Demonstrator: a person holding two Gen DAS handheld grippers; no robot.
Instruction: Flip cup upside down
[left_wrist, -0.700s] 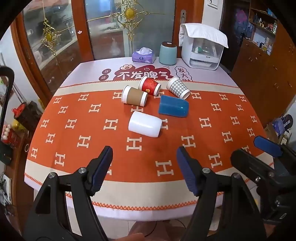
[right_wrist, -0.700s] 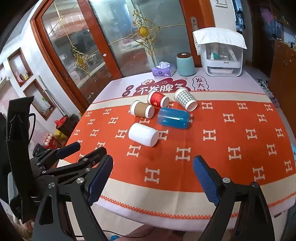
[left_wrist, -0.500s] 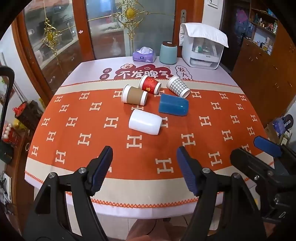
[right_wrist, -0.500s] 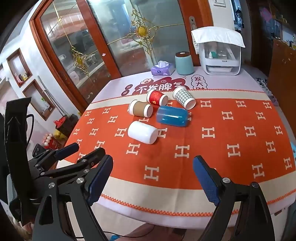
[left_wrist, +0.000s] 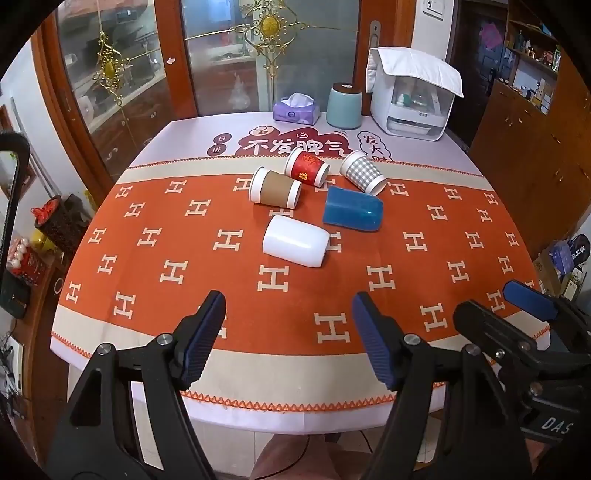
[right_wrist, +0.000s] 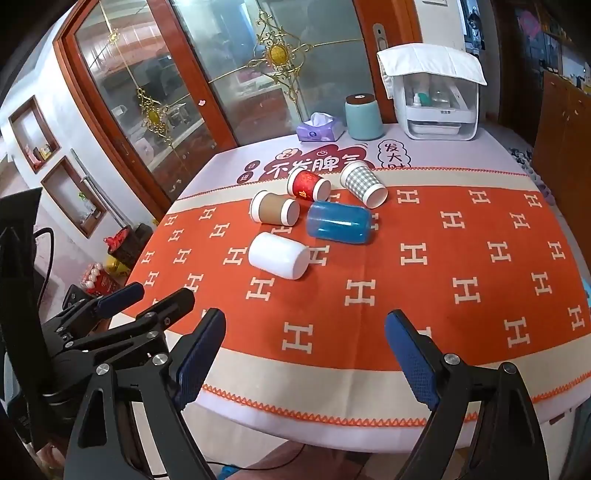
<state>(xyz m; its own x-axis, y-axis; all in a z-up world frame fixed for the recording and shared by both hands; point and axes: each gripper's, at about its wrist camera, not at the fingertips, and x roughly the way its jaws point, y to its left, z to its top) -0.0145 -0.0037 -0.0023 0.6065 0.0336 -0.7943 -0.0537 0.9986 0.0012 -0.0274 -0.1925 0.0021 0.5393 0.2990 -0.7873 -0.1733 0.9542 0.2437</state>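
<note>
Several cups lie on their sides in the middle of the orange tablecloth (left_wrist: 184, 295): a white cup (left_wrist: 295, 240) (right_wrist: 279, 255) nearest me, a blue cup (left_wrist: 352, 213) (right_wrist: 339, 222), a brown paper cup (left_wrist: 275, 189) (right_wrist: 275, 208), a red cup (left_wrist: 306, 167) (right_wrist: 308, 184) and a grey checked cup (left_wrist: 362, 177) (right_wrist: 364, 184). My left gripper (left_wrist: 288, 339) is open and empty over the table's near edge. My right gripper (right_wrist: 304, 362) is open and empty beside it, also at the near edge; it shows in the left wrist view (left_wrist: 517, 325).
At the table's far edge stand a purple tissue box (left_wrist: 296, 110), a teal canister (left_wrist: 344, 106) and a white appliance with a cloth over it (left_wrist: 412, 99). Glass doors stand behind the table. Wooden cabinets are to the right.
Both grippers have drawn back slightly toward the near edge; the cups sit a little farther off. Nothing on the table has moved.
</note>
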